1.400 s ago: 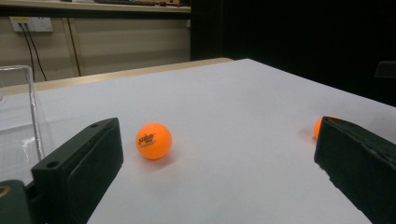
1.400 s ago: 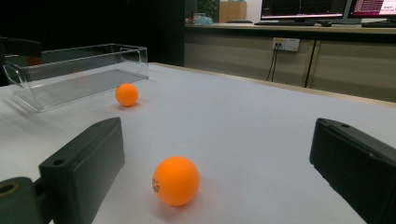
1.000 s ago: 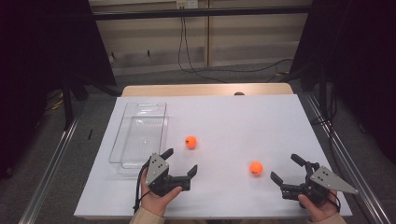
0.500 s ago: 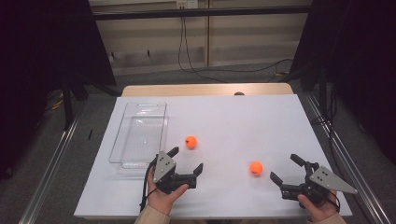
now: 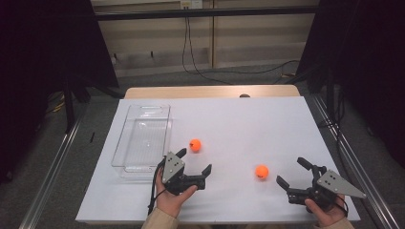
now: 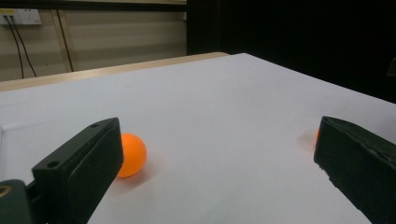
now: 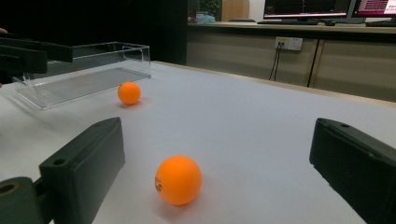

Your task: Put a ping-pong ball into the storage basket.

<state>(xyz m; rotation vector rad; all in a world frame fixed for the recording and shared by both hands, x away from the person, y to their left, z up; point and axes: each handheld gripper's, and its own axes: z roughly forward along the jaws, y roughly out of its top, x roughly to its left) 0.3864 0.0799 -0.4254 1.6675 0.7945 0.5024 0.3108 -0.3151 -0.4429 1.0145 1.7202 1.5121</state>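
Observation:
Two orange balls lie on the white table. The near-left ball (image 5: 195, 144) rests just beyond my left gripper (image 5: 194, 161), which is open with nothing between its jaws. In the left gripper view that ball (image 6: 130, 155) peeks out beside the left jaw of the gripper (image 6: 219, 135), and a sliver of the other ball (image 6: 317, 137) shows by the right jaw. The second ball (image 5: 261, 171) lies just left of my open right gripper (image 5: 291, 171). In the right gripper view this ball (image 7: 178, 179) sits on the table ahead of the wide jaws of the gripper (image 7: 215, 140).
A clear plastic tray (image 5: 143, 136) lies at the left of the table, its near end beside my left hand; it shows with nothing in it (image 7: 84, 79). The farther ball (image 7: 129, 93) lies near the tray. The table's front edge runs just under both hands.
My left gripper has shifted a little to the right, closer to the near-left ball. The right gripper and both balls have stayed in place.

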